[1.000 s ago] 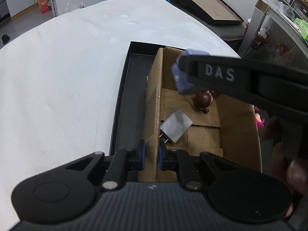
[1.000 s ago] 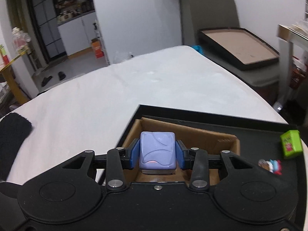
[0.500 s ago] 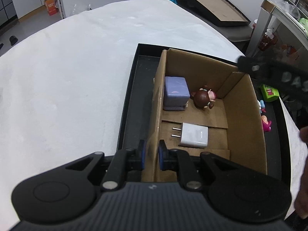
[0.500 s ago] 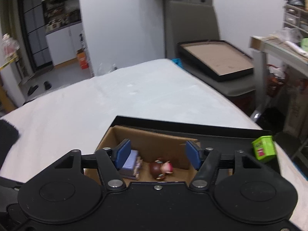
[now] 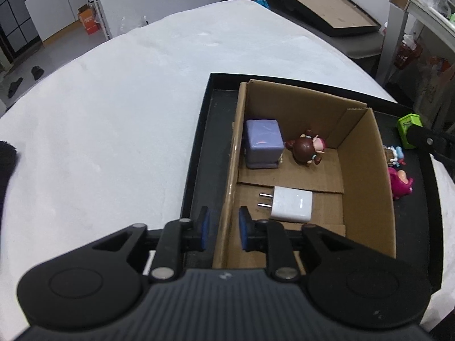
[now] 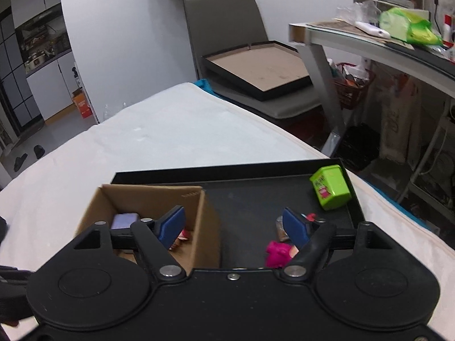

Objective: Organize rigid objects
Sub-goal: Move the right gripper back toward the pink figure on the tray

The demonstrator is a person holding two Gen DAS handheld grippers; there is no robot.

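Cardboard box (image 5: pixel 361 170) sits inside the black tray (image 5: pixel 199 153) on the white-covered table (image 5: pixel 113 128). Your left gripper (image 5: pixel 222 227) straddles the box's near left wall; its jaws are opening, the blue pads standing just off the cardboard on either side, so the gap is narrow and nothing is clamped. Inside the box, the purple cube (image 5: pixel 263 143) rests against the left wall, with the brown-haired figurine (image 5: pixel 307 149) just beside it and the white charger (image 5: pixel 291 204) lying flat nearer you, prongs pointing left. Your right gripper (image 6: pixel 234 224) hovers over the tray between the box and the loose toys; its jaws are opening, already wide, and hold nothing. On the bare tray floor to the right lie the green box (image 6: pixel 331 190) at the far corner, the pink toy (image 6: pixel 277 253), and a small figure (image 5: pixel 394 153), partly hidden in the right wrist view by the gripper finger.
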